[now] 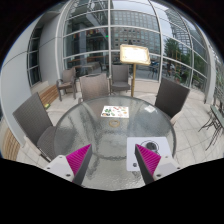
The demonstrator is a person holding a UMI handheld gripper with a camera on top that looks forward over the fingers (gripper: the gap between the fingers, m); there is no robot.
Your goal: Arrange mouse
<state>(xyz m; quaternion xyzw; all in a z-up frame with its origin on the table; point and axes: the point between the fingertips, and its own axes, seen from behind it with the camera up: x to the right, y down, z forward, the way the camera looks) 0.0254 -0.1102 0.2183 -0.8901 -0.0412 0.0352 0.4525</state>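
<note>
While my gripper (113, 158) hangs open over the glass table (85, 125), nothing sits between its fingers. I cannot pick out a mouse; only a small card (114, 111) lies far across, chairs (94, 86) beyond.

Bright daylight through the glass facade (110, 30), strong fisheye bending, perhaps slight softness.

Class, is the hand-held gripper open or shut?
Open: the hand-held gripper shows a wide gap between its fingers, with bare glass table between.
</note>
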